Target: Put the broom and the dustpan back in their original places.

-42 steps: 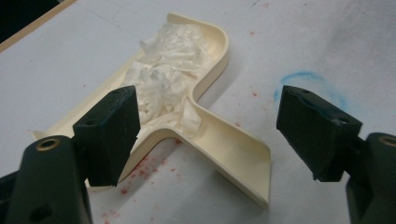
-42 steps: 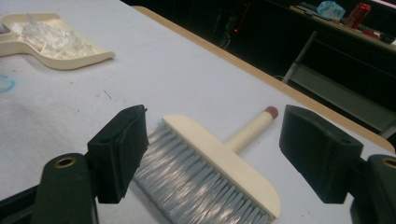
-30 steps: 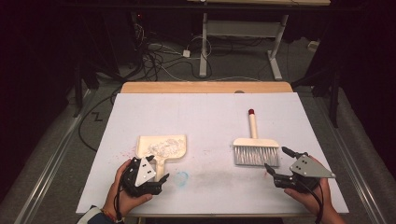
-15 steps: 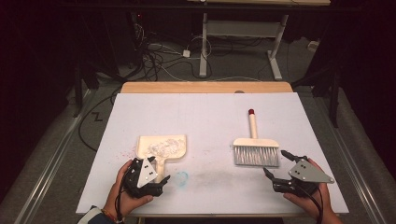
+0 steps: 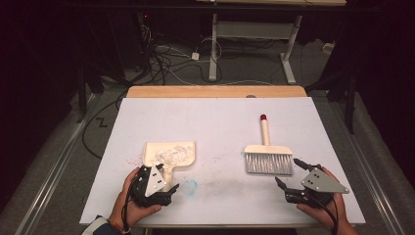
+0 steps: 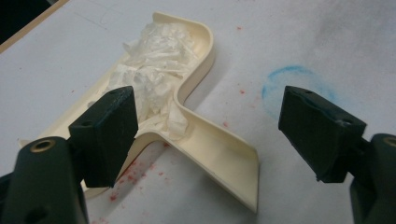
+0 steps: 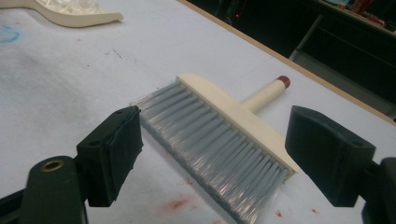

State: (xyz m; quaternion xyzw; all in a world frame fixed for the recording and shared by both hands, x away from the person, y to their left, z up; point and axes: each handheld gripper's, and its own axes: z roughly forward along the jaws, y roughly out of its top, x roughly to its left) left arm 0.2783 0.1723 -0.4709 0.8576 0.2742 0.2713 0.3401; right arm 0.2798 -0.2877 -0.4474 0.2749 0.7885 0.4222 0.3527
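A cream dustpan point(image 5: 169, 152) lies at the front left of the white table point(image 5: 215, 122), with crumpled white scraps point(image 5: 165, 154) in it. My left gripper point(image 5: 164, 182) stands open just behind its handle; in the left gripper view the dustpan handle point(image 6: 219, 151) lies between and beyond the spread gripper point(image 6: 215, 126), untouched. A cream hand brush point(image 5: 268, 155) with grey bristles and a red-tipped handle lies at the front right. My right gripper point(image 5: 288, 171) is open just short of its bristles point(image 7: 219, 140), and its jaws point(image 7: 219, 149) hold nothing.
A faint blue ring mark point(image 5: 190, 185) and small red specks point(image 6: 135, 172) stain the sheet near the dustpan. A wooden strip point(image 5: 215, 91) edges the far side. Beyond the table are cables point(image 5: 171, 58) on the floor and a desk frame point(image 5: 254, 34).
The right gripper has drawn back slightly toward the front edge, away from the brush. The left gripper has barely shifted. Both stay open.
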